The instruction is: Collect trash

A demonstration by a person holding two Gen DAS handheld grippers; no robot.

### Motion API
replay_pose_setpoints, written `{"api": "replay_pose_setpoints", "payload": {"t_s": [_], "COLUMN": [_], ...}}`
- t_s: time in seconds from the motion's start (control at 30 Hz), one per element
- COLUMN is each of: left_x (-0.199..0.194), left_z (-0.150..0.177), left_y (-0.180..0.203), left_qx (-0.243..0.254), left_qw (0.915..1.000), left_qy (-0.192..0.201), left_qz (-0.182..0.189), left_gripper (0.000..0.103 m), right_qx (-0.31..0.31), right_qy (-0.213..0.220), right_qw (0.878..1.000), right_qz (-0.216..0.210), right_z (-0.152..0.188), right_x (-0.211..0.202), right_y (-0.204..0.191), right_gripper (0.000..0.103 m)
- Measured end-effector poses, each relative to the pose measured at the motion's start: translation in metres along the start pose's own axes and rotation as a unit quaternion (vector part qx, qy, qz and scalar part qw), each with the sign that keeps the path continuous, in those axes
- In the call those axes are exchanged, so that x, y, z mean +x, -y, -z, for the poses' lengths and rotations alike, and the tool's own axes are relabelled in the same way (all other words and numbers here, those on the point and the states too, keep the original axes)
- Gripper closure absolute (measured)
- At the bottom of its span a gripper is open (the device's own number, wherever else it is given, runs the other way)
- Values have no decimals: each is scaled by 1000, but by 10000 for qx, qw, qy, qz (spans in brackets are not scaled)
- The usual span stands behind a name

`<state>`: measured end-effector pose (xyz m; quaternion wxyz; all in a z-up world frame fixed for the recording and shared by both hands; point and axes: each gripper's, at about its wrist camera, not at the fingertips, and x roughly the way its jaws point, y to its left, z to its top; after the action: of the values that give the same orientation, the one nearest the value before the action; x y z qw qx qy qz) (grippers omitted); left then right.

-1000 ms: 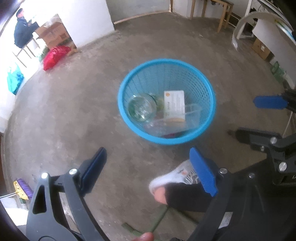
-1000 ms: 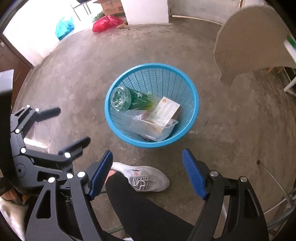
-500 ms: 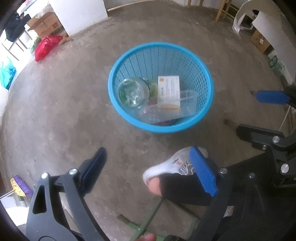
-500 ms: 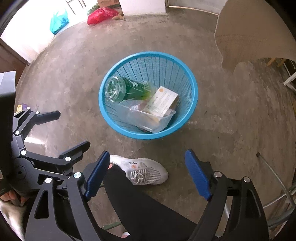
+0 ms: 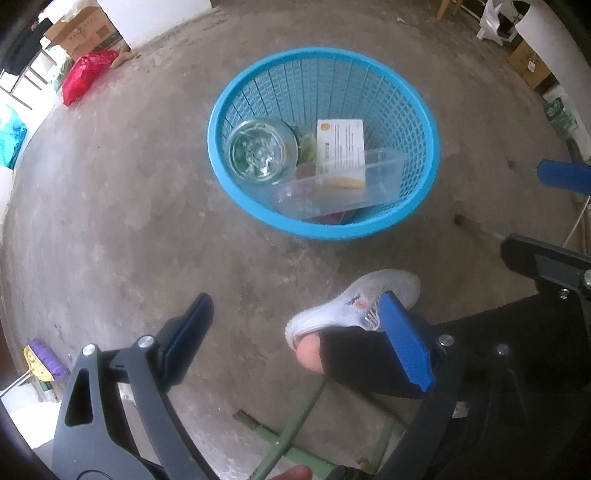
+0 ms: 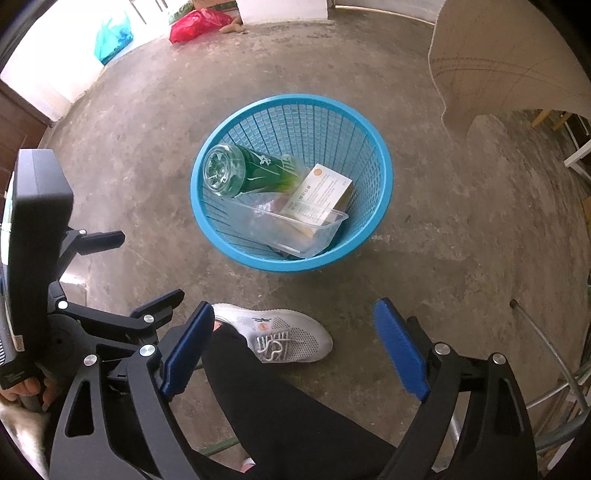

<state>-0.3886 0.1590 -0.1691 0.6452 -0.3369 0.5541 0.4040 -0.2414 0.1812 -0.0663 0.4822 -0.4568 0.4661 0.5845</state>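
With both tools, left (image 5: 291,343) and right (image 6: 291,343), wide open and empty, the right's jaws having just widened, we judge the blue basket (image 6: 376,218) at frame centre loaded, so next comes finding more trash.

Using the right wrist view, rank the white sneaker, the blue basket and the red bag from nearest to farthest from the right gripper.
1. White sneaker: on the floor just beyond the right gripper, between its open jaws.
2. Blue basket: mid-floor, past the sneaker.
3. Red bag: far back by the wall, upper left.

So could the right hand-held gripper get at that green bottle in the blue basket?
Probably yes. The right hand-held gripper is open and empty, and the green bottle lies on top in the open-topped blue basket, uncovered.
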Motion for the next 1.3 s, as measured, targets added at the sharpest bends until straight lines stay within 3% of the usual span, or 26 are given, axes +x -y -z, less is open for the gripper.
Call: {"api": "replay_pose_setpoints", "payload": {"t_s": [0.5, 1.3], "left_x": [-15, -13], "left_z": [-4, -4], "left_y": [-1, -2], "left_qx": [-14, -23], "left_qw": [9990, 9991], "left_qy": [417, 381], "left_qz": [-127, -159], "left_gripper": [16, 16], "right_qx": [0, 8], "right_qy": [3, -11], "right_qw": [10000, 10000], "right_qz": [-11, -6], "right_z": [-1, -1], "right_x": [0, 1], "right_y": [0, 0], "right_gripper": [17, 16]}}
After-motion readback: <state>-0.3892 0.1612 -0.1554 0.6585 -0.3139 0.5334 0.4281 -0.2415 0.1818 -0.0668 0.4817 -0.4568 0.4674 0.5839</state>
